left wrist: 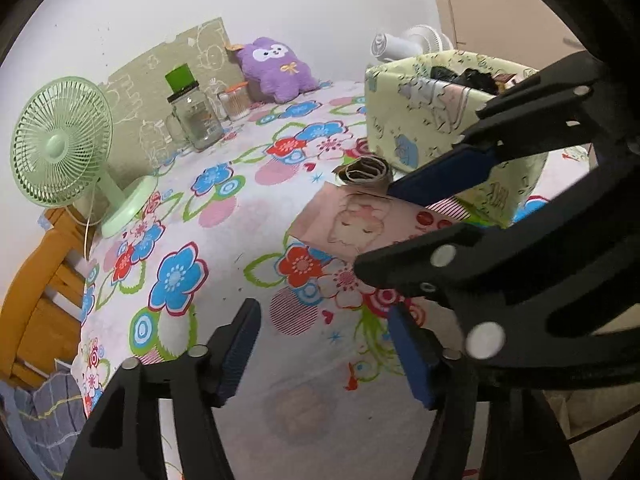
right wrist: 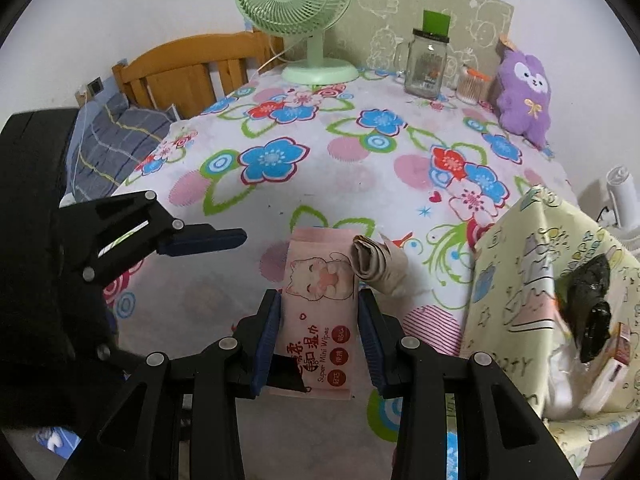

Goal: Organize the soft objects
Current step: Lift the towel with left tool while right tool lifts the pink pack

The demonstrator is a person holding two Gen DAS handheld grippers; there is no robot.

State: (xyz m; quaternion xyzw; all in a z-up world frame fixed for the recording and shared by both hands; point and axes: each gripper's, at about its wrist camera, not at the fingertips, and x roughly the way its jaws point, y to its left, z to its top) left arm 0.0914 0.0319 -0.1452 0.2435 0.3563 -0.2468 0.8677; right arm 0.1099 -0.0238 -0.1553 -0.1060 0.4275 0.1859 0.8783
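We are working over a table covered in a flowered cloth point(right wrist: 320, 184), pushed against a white wall, with a green fan point(right wrist: 294, 0), a glass jar point(right wrist: 426, 68) and a wooden chair back point(right wrist: 192, 72) around its far side.

The yellow-green fabric bin point(right wrist: 516, 288) stands at the right edge of the table and already holds some things: something dark and crumpled and a few small packets show at its mouth, though we cannot tell exactly what they are. So part of the sorting appears done.

Our right gripper point(right wrist: 320, 332) has its pads pressed on the two long sides of the pink wet-wipes pack point(right wrist: 320, 292), a narrow grip that holds it. Whether the pack is clear of the cloth or just resting on it, we cannot say for certain. Our left gripper point(left wrist: 324, 344) stands wide with nothing between its fingers, hovering over bare cloth beside the pack.

Still outside the bin are the rolled beige cloth point(right wrist: 378, 266), lying just past the pack and touching its far corner, and the purple plush toy point(right wrist: 524, 92), well apart at the back by the jar. We judge the task roughly midway: the pack needs to go into the bin, then the roll, and probably the plush after that.
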